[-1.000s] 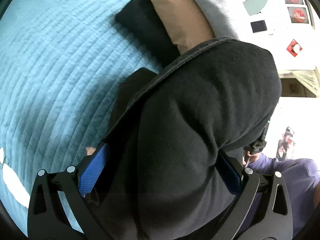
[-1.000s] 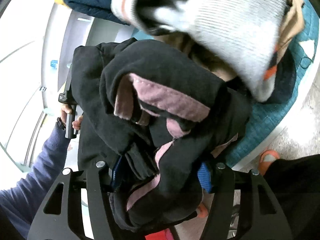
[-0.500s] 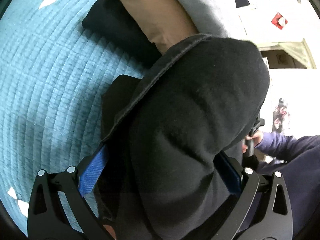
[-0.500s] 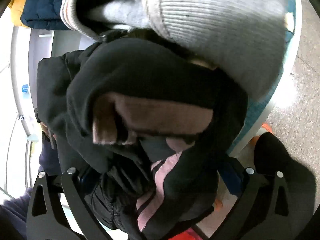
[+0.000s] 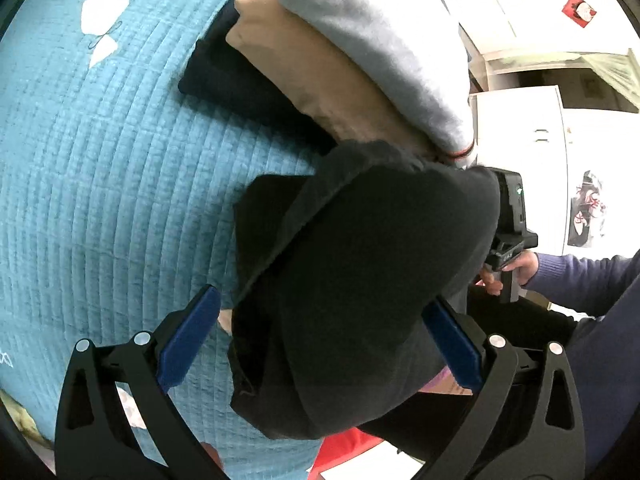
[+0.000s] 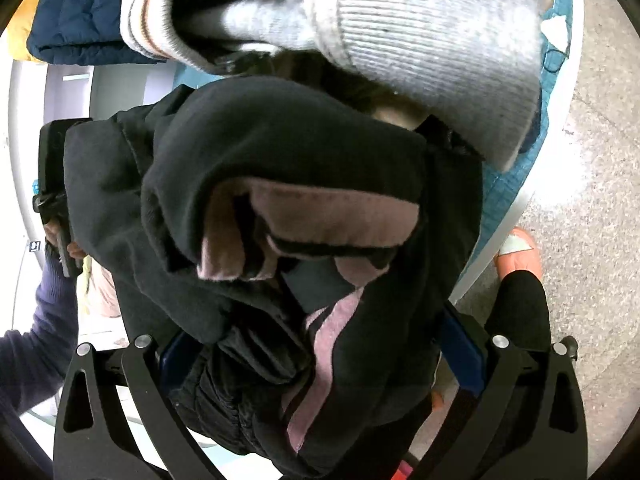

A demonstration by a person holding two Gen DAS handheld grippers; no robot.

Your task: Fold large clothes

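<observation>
The black hoodie (image 5: 380,280) is folded into a thick bundle, with its dusty-pink lining (image 6: 328,216) showing in the folds at the end that faces the right wrist camera. It sits over the near edge of the bed, one end toward each tool. Its far side is right up against a stack of folded clothes. Whether it rests on the quilt or hangs clear of it I cannot tell.

The left hand-held gripper (image 5: 322,300) has its jaws spread wide around the bundle. The right blue pad (image 5: 452,344) lies against the cloth, while a strip of quilt shows between the left pad and the hoodie.

The right hand-held gripper (image 6: 312,332) also stands wide, its jaws having just been opening, and the hoodie's bulk fills the space between them.

The stack has a grey ribbed sweater (image 5: 380,40) on top, a tan garment (image 5: 312,80) under it and a dark one (image 5: 240,84) at the bottom. All of it lies on the teal quilt (image 5: 100,200). A navy puffer jacket (image 6: 76,12) lies beyond the stack. A hand (image 5: 516,272) in a purple sleeve (image 5: 580,276) grips the right tool's handle. An orange slipper (image 6: 520,256) stands on the speckled floor (image 6: 592,200) beside the bed.
</observation>
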